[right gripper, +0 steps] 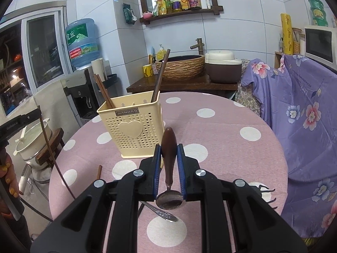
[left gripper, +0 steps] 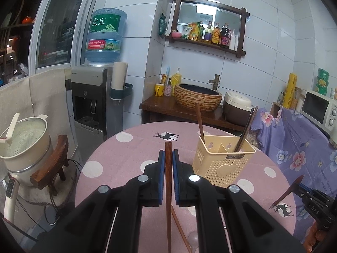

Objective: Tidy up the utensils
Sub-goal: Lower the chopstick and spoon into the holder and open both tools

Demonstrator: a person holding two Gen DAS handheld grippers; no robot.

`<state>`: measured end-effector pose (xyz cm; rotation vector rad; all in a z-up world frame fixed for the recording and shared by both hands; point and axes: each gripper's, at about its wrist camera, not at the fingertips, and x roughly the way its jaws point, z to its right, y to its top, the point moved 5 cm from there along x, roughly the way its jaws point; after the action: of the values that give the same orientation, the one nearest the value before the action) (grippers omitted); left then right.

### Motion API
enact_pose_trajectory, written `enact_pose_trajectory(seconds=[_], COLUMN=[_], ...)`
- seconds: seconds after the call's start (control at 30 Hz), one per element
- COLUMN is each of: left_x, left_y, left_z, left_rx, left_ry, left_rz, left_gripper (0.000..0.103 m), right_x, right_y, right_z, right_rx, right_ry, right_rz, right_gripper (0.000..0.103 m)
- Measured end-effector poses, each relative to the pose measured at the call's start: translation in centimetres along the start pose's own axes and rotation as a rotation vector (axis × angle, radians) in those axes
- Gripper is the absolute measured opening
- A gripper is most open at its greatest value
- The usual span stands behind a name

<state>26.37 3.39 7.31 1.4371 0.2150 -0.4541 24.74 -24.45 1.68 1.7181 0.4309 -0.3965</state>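
Left gripper: the black two-finger tool with blue pads is closed narrowly on a slim, dark brown wooden chopstick, which runs lengthwise between the jaws with its squared end jutting past the fingertips.

Right gripper: the matching black tool is clamped on the dark wooden handle of a spoon with a polished metal bowl; the handle points forward and the bowl sits back near the camera.

Loose utensils: a second brown chopstick lies on the cloth below the left gripper, and an embossed silver metal handle lies below the right one. What utensil it belongs to cannot be told, since most of it is hidden.

Table: a round table under a pink cloth with white polka dots carries everything.

Holder: a cream plastic utensil caddy with heart-shaped perforations stands upright near the middle of the table, ahead of both grippers; chopsticks lean in one compartment, a dark-handled utensil in another.

Handling, chopstick: it is judged light, stiff and smooth, so it may pivot or slip. A hold nearer its middle would likely steady it.

Handling, spoon: the bowl end is probably heavier, so the wooden handle is best held firmly, close to the metal neck.

Far: a woven brown basin rests on a dark wooden counter.
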Motion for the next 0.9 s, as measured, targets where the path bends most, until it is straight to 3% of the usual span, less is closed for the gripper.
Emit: enact_pose_trajectory(seconds=[0.33, 0.53, 0.73, 0.9], left_x=[-0.3, -0.5, -1.0, 0.1], left_y=[3.3, 8.5, 14.1, 16.6], left_z=[1.1, 2.3, 4.2, 6.3], left_rx=[0.003, -0.023, -0.053, -0.053], left_ry=[-0.038, -0.104, -0.151, -0.14], left_rz=[0.048, 0.077, 0.128, 0.163], left_gripper=[0.008, 0.008, 0.008, 0.008], right_x=[0.9, 1.2, 1.4, 2.8], right_y=[3.5, 8.8, 15.3, 18.6], right_z=[-1.3, -2.8, -4.2, -5.4], right_rx=[-0.009, -0.018, -0.016, -0.03], right_ry=[0.092, 0.137, 0.125, 0.096], right_rz=[-0.005, 0.024, 0.094, 0.136], right_gripper=[0.016, 0.016, 0.016, 0.016])
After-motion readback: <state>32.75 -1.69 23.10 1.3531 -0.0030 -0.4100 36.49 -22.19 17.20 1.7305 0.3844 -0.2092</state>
